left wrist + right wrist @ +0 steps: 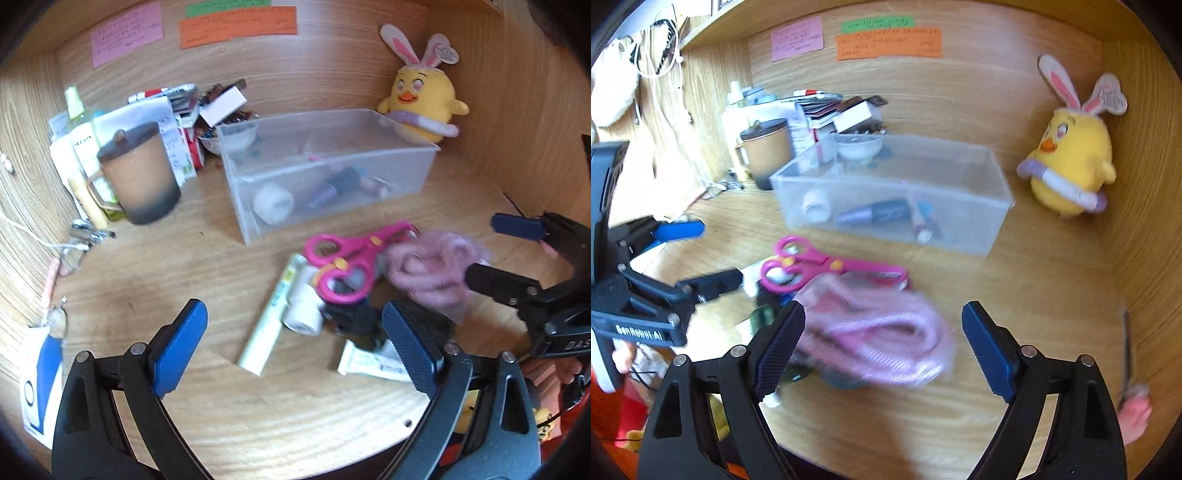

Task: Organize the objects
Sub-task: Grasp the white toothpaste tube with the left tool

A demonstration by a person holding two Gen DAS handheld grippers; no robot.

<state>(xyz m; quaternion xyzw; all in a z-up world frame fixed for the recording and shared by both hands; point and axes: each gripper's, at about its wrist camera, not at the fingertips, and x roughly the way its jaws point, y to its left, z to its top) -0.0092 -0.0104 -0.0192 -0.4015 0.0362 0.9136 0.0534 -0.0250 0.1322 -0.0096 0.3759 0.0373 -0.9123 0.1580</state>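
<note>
A clear plastic bin (325, 170) (894, 195) stands at the back of the desk with a white roll, a dark tube and small items inside. In front lies a pile: pink scissors (347, 262) (820, 267), a pink fuzzy scrunchie (436, 273) (879, 332), a white stick tube (273, 317), a small white jar (304, 314) and a flat tube (373, 363). My left gripper (295, 339) is open just before the pile. My right gripper (882, 339) is open with its jaws on either side of the scrunchie, blurred; it shows in the left wrist view (495, 251).
A brown lidded mug (138, 173) (766, 151), bottles, boxes and papers crowd the back left. A yellow chick plush (424, 99) (1071, 162) sits in the back right corner. Sticky notes (236, 26) hang on the back wall. A cable and keys (74, 240) lie left.
</note>
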